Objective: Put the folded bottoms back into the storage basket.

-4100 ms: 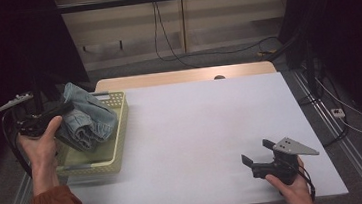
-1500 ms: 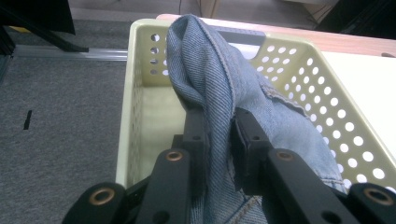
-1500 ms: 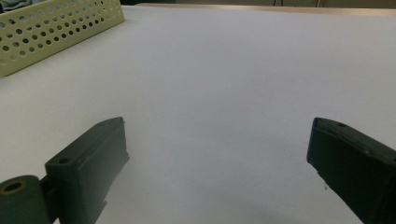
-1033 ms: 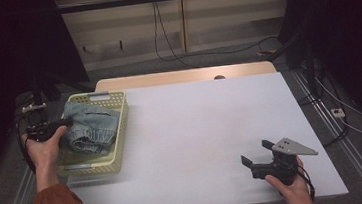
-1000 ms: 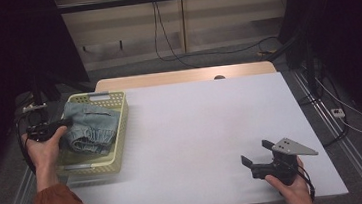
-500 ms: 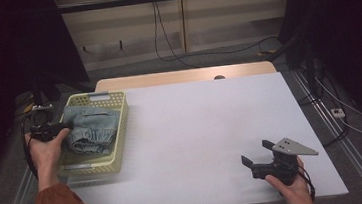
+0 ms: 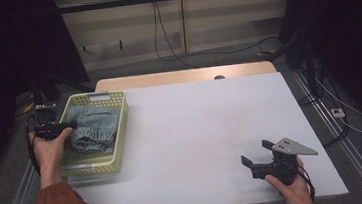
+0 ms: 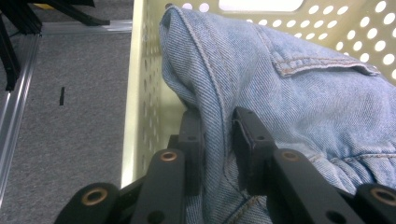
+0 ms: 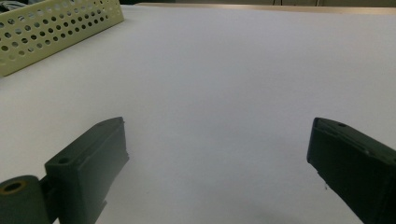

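Observation:
A pair of light blue jeans point(image 7: 93, 128) lies bunched inside the pale yellow perforated basket point(image 7: 115, 151) at the table's left edge. My left gripper point(image 7: 67, 126) reaches over the basket's left wall and is shut on a fold of the jeans point(image 8: 308, 98); in the left gripper view point(image 8: 217, 140) the denim fold is pinched between both black jaws. My right gripper point(image 7: 257, 153) rests low over the white table near the front right, jaws wide apart with nothing between them point(image 9: 217, 154).
The white table point(image 7: 206, 124) stretches between the basket and the right gripper. A corner of the basket point(image 9: 51, 28) shows far off in the right gripper view. Grey floor and a metal rail point(image 8: 18, 93) lie left of the basket.
My left gripper has lowered the jeans from above the basket down into it and moved nearer the front. It stays shut on the denim. The right gripper has not moved.

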Demonstrator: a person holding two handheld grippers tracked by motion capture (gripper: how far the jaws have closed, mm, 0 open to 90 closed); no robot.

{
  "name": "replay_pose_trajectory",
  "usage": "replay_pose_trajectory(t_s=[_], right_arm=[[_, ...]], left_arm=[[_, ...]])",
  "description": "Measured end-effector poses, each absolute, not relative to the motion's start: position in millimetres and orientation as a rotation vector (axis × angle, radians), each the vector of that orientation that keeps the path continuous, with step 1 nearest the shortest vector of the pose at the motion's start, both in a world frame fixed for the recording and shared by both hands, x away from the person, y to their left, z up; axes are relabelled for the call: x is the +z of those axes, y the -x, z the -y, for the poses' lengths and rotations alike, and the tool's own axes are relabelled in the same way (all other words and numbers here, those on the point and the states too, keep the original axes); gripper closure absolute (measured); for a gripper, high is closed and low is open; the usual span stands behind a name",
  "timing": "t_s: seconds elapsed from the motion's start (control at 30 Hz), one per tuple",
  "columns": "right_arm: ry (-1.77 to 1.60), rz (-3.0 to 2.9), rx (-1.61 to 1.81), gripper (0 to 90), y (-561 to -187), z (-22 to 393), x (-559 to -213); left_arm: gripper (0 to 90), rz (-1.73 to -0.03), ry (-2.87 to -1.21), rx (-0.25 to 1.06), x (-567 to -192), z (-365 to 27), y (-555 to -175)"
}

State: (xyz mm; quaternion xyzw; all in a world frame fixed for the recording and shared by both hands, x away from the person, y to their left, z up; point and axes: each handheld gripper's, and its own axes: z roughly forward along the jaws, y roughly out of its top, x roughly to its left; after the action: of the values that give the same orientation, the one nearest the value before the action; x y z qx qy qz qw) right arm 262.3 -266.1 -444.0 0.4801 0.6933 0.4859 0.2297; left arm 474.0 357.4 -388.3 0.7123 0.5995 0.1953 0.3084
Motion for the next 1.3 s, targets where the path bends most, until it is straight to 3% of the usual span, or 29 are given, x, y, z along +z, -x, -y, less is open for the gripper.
replay_pose_trajectory(t_s=[1.3], right_arm=[[-1.327,-1.911,1.340,5.1,-262,266,-445]], left_arm=[[70.1,-1.608,-2.065,0.491,-407,-347,-484]])
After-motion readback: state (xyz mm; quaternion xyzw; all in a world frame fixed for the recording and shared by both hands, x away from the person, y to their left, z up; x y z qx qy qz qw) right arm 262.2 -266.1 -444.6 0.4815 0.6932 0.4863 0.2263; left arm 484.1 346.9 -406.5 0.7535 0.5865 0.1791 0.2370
